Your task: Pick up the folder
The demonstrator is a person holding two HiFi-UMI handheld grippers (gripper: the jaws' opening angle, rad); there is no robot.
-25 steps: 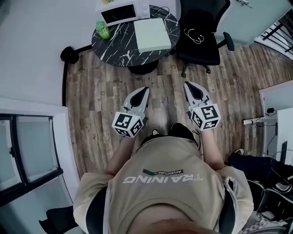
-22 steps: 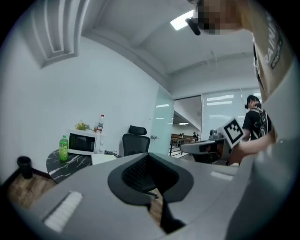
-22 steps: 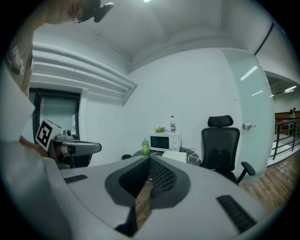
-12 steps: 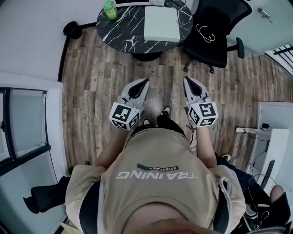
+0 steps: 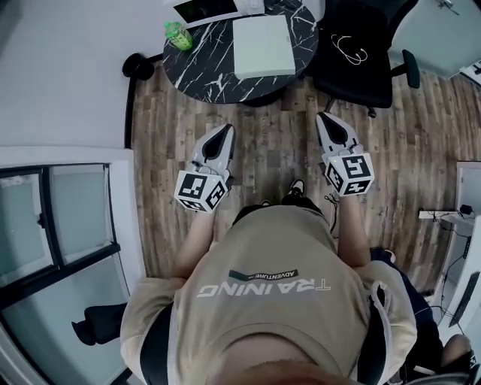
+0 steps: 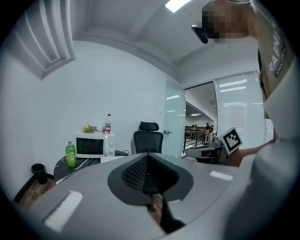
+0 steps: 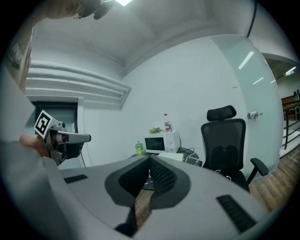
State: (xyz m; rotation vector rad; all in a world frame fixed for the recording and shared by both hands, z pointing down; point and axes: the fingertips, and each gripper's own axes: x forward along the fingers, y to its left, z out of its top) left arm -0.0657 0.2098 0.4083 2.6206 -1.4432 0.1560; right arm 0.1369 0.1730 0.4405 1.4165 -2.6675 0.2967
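Table (image 5: 207,69) standing ahead of left tongs (image 5: 228,128) and right tongs (image 5: 325,117), well apart. Folder (image 5: 262,46) lying on table; bottle (image 5: 178,34) and microwave (image 5: 209,8) sitting leftward. Chair (image 5: 359,56) standing ahead of right tongs.

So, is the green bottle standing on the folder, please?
No, the bottle stands on the table at its left, apart from the folder.

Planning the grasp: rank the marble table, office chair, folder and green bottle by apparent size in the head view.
1. marble table, though the top edge crops it
2. office chair, also cropped, so the gap to the table is unsure
3. folder
4. green bottle, plainly the smallest
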